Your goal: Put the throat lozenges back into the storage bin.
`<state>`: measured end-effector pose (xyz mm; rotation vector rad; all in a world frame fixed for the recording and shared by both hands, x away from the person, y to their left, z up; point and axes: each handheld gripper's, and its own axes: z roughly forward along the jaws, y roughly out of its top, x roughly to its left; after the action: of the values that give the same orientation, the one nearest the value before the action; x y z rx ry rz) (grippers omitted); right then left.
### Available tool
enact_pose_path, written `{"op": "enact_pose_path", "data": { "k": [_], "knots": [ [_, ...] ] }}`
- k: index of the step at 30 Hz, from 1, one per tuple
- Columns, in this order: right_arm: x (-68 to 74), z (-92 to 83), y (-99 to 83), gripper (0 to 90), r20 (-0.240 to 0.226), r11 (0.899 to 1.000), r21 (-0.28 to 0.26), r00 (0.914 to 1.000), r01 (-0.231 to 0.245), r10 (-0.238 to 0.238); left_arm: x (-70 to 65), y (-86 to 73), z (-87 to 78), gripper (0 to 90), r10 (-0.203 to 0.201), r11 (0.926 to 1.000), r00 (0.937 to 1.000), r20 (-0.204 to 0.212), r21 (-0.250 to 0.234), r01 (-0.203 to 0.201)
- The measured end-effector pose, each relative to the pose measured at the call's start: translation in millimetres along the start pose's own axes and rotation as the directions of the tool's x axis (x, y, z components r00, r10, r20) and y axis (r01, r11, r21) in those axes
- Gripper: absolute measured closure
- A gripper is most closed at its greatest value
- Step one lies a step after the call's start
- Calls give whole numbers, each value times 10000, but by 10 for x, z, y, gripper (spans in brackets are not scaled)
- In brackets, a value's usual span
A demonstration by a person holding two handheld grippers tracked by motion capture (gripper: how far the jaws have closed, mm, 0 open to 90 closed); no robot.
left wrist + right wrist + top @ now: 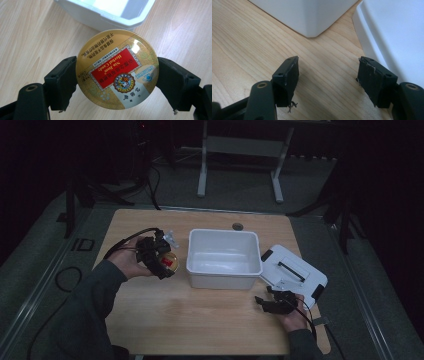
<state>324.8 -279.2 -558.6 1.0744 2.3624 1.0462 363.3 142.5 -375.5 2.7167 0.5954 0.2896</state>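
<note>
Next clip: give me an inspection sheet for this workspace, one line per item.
Surface: wooden table, bare in front.
Job's things: round herbal candy tin; open white bin; white lid lying beside the bin.
Clutter: small clear item behind the left gripper, too small to identify.
Grippers: left gripper clamps the tin; right gripper open, nothing between its jaws, near the lid.
Cables: black cable trails from the left gripper.
Surroundings: dark floor, grey stand behind.
</note>
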Motion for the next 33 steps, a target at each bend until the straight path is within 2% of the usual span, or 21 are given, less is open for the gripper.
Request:
{"op": "enact_pose_path", "data": {
  "k": [13, 33],
  "knots": [
    [0, 0, 0, 329, 2, 10000, 5, 10000, 3, -3, 44, 155, -64, 208, 247, 9997, 9997, -20, 57, -247],
    [0, 0, 0, 330, -3, 10000, 1, 10000, 0, 0, 57, 347, -74, 208, 363, 9993, 9993, 95, -75, -362]
  ]
}}
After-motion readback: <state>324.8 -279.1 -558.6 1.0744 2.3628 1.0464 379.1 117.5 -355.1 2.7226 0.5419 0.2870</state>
